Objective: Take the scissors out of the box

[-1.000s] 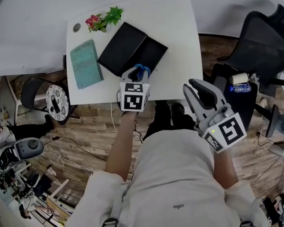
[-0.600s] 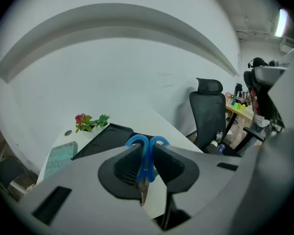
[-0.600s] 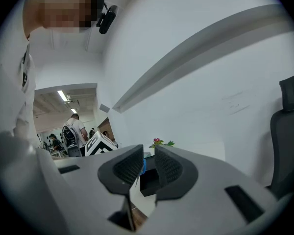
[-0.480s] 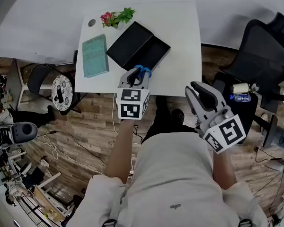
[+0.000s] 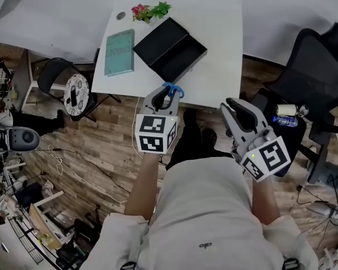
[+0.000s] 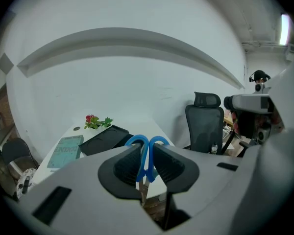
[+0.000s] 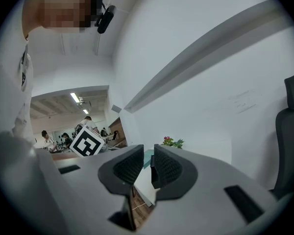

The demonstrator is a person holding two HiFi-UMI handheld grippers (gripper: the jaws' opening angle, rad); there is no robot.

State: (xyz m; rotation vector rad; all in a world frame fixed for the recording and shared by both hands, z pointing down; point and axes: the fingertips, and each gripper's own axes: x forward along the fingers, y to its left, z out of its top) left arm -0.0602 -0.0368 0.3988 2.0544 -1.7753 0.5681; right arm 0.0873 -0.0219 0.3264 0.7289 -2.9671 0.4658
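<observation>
Scissors (image 5: 173,89) are hanging pinched in the left tool (image 5: 162,94) below the box (image 5: 170,49), extraction seemingly done, tabletop (image 5: 219,49) placement likely next; right tool (image 5: 236,110) idling narrow, empty.

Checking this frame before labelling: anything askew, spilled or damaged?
Nothing spilled or damaged. The open black box lies skewed to the table's edges. The scissors are outside it, blades down, clamped by their blue handles in the left hand-held gripper. The right hand-held gripper is empty, jaws nearly together.

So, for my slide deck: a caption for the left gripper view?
Left gripper holds blue-handled scissors, out of the open black box behind.
</observation>
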